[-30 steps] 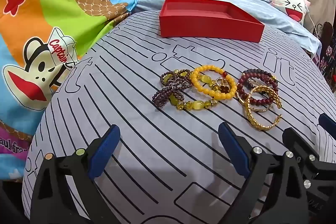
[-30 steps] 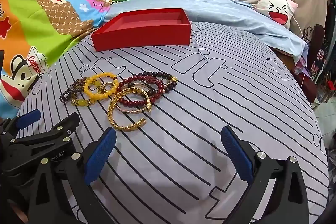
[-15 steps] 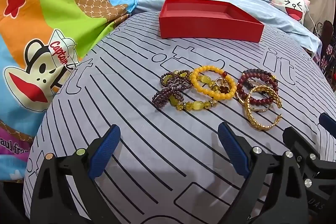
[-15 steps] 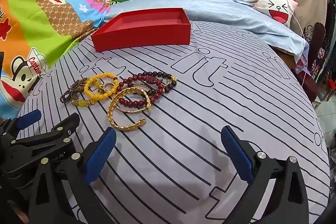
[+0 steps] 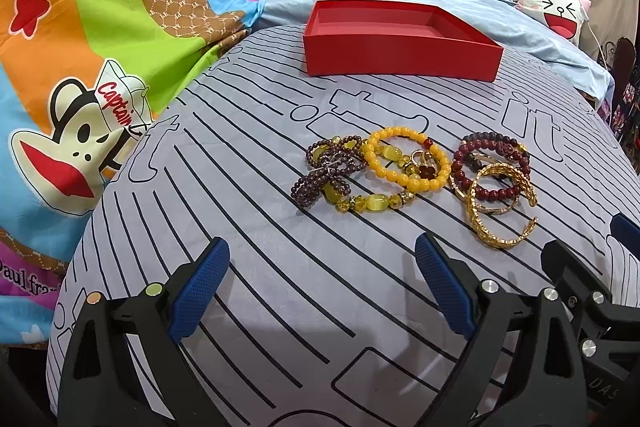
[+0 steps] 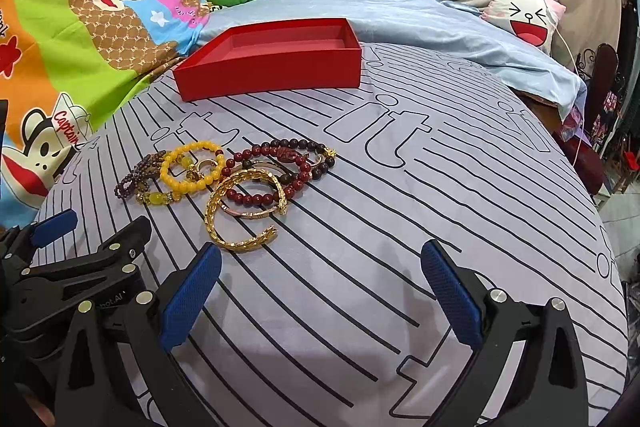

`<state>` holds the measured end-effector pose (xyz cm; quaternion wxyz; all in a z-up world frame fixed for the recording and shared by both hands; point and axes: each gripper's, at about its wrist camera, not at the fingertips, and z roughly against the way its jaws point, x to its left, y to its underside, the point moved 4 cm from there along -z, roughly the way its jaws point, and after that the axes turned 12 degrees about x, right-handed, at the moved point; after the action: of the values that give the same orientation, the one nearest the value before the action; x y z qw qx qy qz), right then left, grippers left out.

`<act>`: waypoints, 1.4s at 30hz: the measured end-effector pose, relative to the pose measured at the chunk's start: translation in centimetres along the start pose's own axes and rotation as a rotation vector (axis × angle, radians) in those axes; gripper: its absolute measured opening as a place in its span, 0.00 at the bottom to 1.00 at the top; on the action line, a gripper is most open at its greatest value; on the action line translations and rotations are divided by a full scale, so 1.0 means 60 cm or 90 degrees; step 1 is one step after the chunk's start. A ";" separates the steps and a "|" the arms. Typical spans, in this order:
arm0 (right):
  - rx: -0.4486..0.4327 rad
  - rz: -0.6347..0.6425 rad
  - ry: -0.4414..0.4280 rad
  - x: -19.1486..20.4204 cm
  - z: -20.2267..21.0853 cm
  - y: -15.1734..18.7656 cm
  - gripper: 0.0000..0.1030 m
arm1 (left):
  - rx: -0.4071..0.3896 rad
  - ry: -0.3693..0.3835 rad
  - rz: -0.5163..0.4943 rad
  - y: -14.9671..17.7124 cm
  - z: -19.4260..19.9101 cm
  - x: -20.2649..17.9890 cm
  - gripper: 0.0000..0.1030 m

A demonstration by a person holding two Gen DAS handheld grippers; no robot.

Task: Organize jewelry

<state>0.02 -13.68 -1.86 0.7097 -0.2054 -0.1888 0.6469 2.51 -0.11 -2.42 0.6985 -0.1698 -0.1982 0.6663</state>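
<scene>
I'm looking at a red box (image 5: 400,61) sitting on a grey sheet (image 5: 248,163) with black stripes, plus a yellow bead bracelet (image 5: 406,161), a purple one (image 5: 328,171), a dark red one (image 6: 280,171), a gold bangle (image 6: 240,215), and my blue pads (image 6: 190,301).

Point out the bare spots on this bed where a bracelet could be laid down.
Free: the striped sheet right of the bracelets, out to its edge, and the strip between the bracelets and the red box. The box floor also looks bare. Crowded: the pile itself, where the bracelets overlap, and the space just before the left tool and right tool.
</scene>
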 end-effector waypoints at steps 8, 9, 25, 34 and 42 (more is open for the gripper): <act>0.000 0.000 -0.002 0.000 0.001 0.000 0.94 | 0.001 -0.004 -0.001 0.000 0.001 -0.001 0.87; 0.000 0.000 -0.001 0.000 0.001 0.000 0.94 | 0.001 -0.004 -0.001 0.000 0.001 0.000 0.87; 0.001 0.007 -0.006 0.004 0.000 0.000 0.94 | 0.012 -0.006 0.001 0.000 -0.007 0.002 0.87; 0.010 0.009 -0.005 0.004 -0.004 0.001 0.94 | 0.015 -0.006 0.004 0.000 -0.010 0.006 0.87; 0.011 0.012 -0.003 0.006 -0.005 0.001 0.94 | 0.013 -0.005 0.009 0.001 -0.010 0.009 0.87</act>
<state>0.14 -13.33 -2.18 0.7045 -0.1996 -0.1833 0.6559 2.76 0.46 -2.95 0.6948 -0.1617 -0.1931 0.6736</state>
